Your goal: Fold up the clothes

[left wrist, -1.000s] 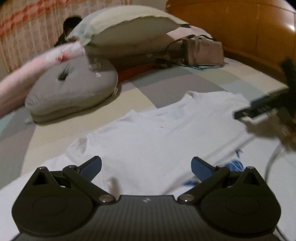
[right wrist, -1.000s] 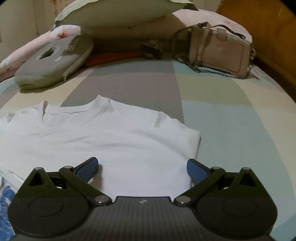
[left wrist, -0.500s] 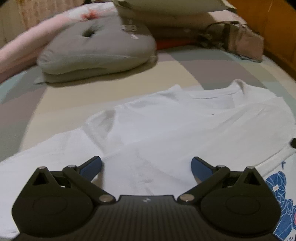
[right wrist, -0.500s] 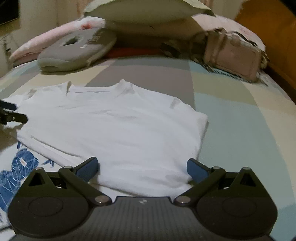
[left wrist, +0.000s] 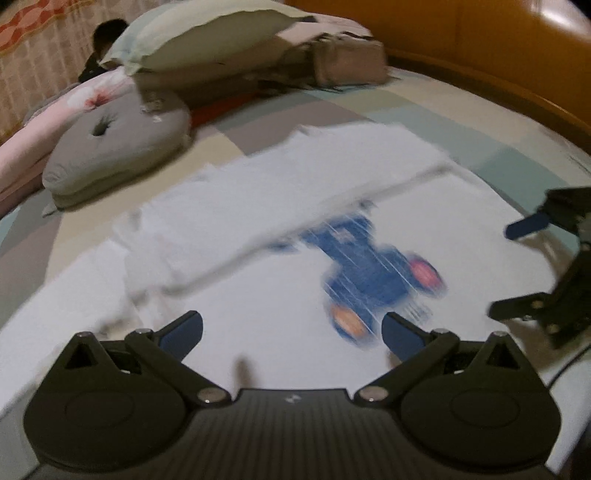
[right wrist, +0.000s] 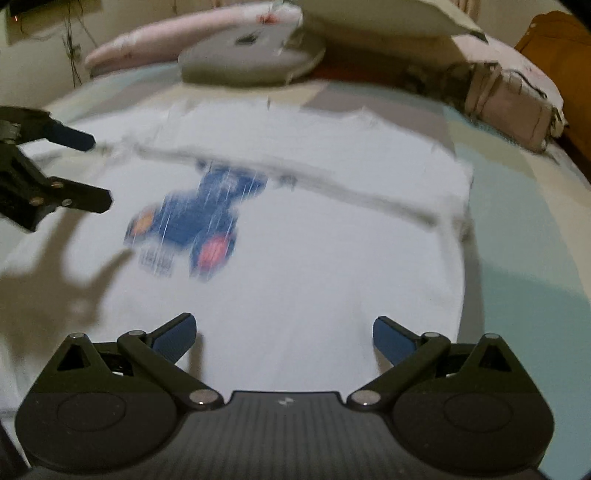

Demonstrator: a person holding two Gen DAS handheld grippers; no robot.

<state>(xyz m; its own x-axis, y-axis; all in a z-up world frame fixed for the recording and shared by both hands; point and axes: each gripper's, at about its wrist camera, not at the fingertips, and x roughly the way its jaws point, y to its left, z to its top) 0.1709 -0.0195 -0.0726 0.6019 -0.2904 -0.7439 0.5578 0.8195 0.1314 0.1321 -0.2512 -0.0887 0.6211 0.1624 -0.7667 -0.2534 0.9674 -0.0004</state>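
T-shirt (left wrist: 258,314) is white, spread flat on the bed (left wrist: 461,122), partly folded: upper part doubled over, its folded edge running as a diagonal band across the chest. Same shirt in the right wrist view (right wrist: 314,277), fabric smooth, a few soft creases near the folded band. Print (left wrist: 373,273) below that edge is blue with red and orange round patches; motion blur hides the detail. Collar end points toward the pillows.

Left gripper (left wrist: 291,332) hovers over the lower shirt, blue-tipped black fingers spread wide, nothing between them. Right gripper (right wrist: 284,336) likewise, fingers wide apart over bare white cloth, empty. Each one shows in the other's view at the side edge, fingers parted there too.

Bedsheet is a patchwork of flat pastel blocks: grey, beige, pale blue-green. Grey cushion (left wrist: 118,155) is rounded with a dimple in the middle, soft-looking, beyond the shirt. Pale green pillow (left wrist: 207,33) is stacked behind it on a pink floral one. Beige handbag (right wrist: 513,107) is boxy with straps, near the headboard (left wrist: 480,33), which is glossy orange-brown wood, curved.
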